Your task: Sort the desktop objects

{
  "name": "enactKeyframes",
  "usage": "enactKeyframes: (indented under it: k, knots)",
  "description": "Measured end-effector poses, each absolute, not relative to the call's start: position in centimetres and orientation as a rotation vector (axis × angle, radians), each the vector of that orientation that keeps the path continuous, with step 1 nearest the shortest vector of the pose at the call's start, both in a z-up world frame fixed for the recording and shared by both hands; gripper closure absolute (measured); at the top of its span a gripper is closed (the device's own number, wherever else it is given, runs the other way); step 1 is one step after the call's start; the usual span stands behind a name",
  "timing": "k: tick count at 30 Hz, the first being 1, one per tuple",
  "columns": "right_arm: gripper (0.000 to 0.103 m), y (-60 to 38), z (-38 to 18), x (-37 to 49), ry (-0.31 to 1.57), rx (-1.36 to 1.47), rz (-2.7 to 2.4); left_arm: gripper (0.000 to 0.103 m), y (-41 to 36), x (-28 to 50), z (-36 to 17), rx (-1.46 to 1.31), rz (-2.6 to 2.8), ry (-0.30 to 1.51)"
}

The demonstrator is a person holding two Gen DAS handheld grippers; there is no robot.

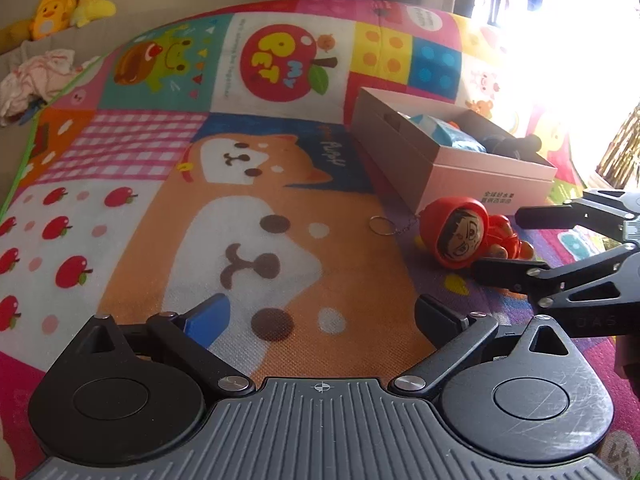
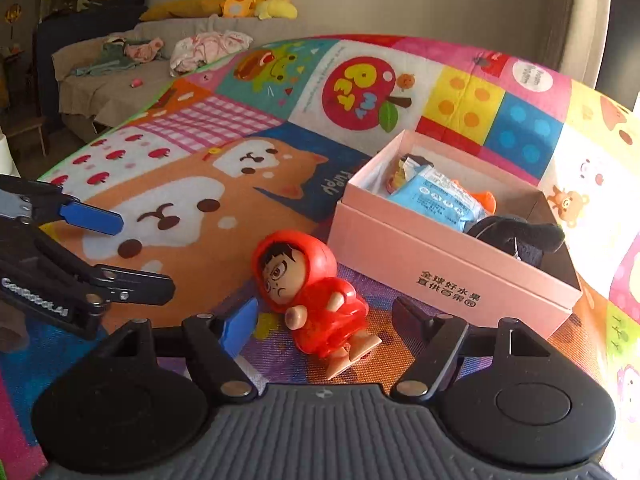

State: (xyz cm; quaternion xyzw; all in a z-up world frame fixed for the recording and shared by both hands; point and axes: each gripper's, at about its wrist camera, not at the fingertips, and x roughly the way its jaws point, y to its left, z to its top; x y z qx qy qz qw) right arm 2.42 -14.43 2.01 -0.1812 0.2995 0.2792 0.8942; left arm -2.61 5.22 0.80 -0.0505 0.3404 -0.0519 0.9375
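**Red-hooded figurine lying between the right gripper's open fingers**

The right gripper [image 2: 324, 320] is hovering with its jaws spread wide and gripping nothing, the red-hooded toy figurine [image 2: 310, 296] lying on its back on the play mat [image 2: 200, 208] directly ahead, between the fingers. Its long axis is running from far-left head to near-right feet. The pink box [image 2: 440, 276] is sitting just right of it. The left gripper [image 1: 320, 316], wide open and empty, is waiting farther off to the left.
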Motion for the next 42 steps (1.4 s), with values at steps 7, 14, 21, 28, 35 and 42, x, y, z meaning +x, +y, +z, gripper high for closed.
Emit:
enactKeyframes:
  k: [7, 14, 21, 28, 35, 42]
  knots:
    - [0.057, -18.5, 2.0, 4.7, 0.788, -0.137, 0.555, 0.001, 4.6, -3.1, 0.8, -0.085, -0.145, 0.7]
    - [0.057, -25.1, 2.2, 2.5, 0.817, 0.009, 0.41, 0.001, 3.0, -3.3, 0.9, -0.075, -0.21, 0.708]
    - [0.042, -27.0, 1.2, -0.2, 0.792, 0.051, 0.362, 0.001, -0.6, -3.9, 1.1, 0.001, -0.337, 0.712]
    - [0.016, -26.4, 0.1, -1.8, 0.73, -0.018, 0.36, 0.001, -3.9, -5.0, 0.6, 0.147, -0.444, 0.733]
    - [0.0, -26.8, 0.2, -1.6, 0.735, 0.019, 0.361, 0.001, -5.6, -3.7, 0.2, 0.238, -0.408, 0.722]
    - [0.0, -26.7, 0.0, -1.6, 0.741, 0.019, 0.353, 0.001, -4.4, -1.0, 0.4, 0.27, -0.264, 0.701]
